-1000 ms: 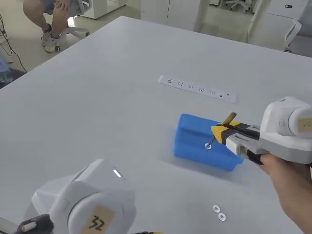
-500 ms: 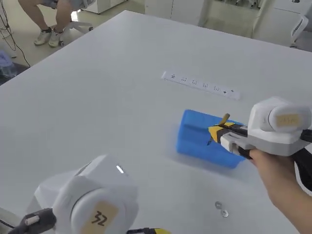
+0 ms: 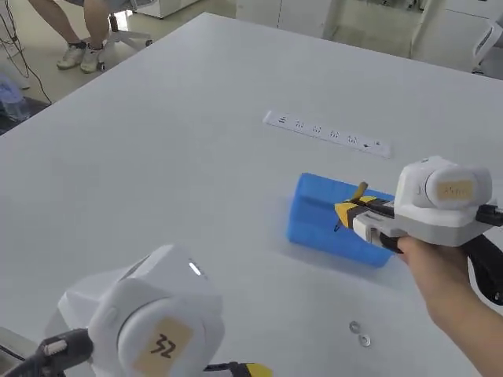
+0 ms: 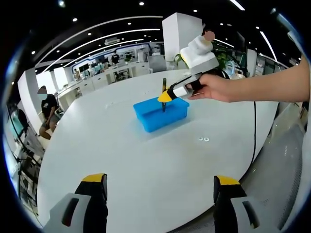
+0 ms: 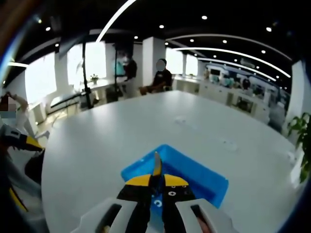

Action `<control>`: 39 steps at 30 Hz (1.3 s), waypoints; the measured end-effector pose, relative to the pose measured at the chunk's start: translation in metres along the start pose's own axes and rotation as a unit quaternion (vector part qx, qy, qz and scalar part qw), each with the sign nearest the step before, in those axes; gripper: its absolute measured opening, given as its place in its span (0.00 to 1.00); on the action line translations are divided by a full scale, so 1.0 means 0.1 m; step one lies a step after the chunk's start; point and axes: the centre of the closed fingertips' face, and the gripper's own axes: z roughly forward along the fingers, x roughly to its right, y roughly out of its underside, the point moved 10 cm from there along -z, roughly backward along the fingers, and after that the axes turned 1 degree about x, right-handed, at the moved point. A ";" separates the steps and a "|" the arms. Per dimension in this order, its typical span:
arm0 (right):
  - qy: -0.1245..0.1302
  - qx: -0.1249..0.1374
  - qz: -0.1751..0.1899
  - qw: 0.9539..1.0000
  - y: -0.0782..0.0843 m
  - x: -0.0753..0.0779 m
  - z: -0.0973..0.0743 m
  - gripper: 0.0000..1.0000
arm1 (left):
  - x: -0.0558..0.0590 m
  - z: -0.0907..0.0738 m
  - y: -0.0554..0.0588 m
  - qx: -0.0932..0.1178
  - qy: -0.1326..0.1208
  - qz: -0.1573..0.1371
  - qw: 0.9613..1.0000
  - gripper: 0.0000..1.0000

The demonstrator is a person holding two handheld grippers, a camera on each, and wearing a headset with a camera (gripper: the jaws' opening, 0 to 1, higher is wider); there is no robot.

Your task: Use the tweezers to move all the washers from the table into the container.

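Observation:
A blue container (image 3: 318,224) stands on the white table right of centre. My right gripper (image 3: 350,212) hovers over its right side, shut on tweezers (image 3: 360,192) whose dark tips point down into it. From the right gripper view the tweezers (image 5: 156,167) stick out between the yellow-tipped jaws of that gripper (image 5: 156,181), over the container (image 5: 204,180). Two washers (image 3: 358,333) lie on the table in front of the container. My left gripper (image 4: 160,179) stands open and empty, well short of the container (image 4: 160,114) and the washers (image 4: 203,140); its white body (image 3: 149,322) sits at the bottom left.
A white power strip (image 3: 326,133) lies behind the container. A person (image 3: 78,31) sits on a chair beyond the table's far left edge. The table (image 3: 157,141) is bare to the left. A cable runs from the right gripper off the table's near right edge.
A washer hung at the tweezers' tip over the container a second ago; now the tips reach lower into it and no washer shows at them. The head camera has shifted slightly.

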 end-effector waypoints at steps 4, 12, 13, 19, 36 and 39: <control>0.001 0.003 0.000 1.000 -0.02 0.00 -0.03 0.03 | 0.01 0.00 0.01 0.000 0.000 0.000 1.000 0.92; 0.002 0.006 -0.002 1.000 -0.03 0.00 -0.03 0.03 | 0.01 -0.01 0.00 0.000 0.001 0.001 1.000 0.92; 0.001 0.006 -0.002 1.000 -0.03 0.00 -0.03 0.03 | 0.00 -0.01 0.00 0.001 0.000 0.001 1.000 0.92; 0.004 0.016 0.004 1.000 -0.06 0.00 -0.13 0.03 | -0.01 -0.02 -0.02 0.003 -0.004 -0.001 1.000 0.93; 0.009 0.034 0.028 0.999 0.06 -0.23 -0.82 0.04 | 0.02 0.02 -0.06 0.004 0.005 0.008 1.000 0.92; 0.004 0.029 0.033 0.999 0.11 -0.26 -0.87 0.04 | 0.03 0.02 -0.06 0.003 0.006 0.009 1.000 0.92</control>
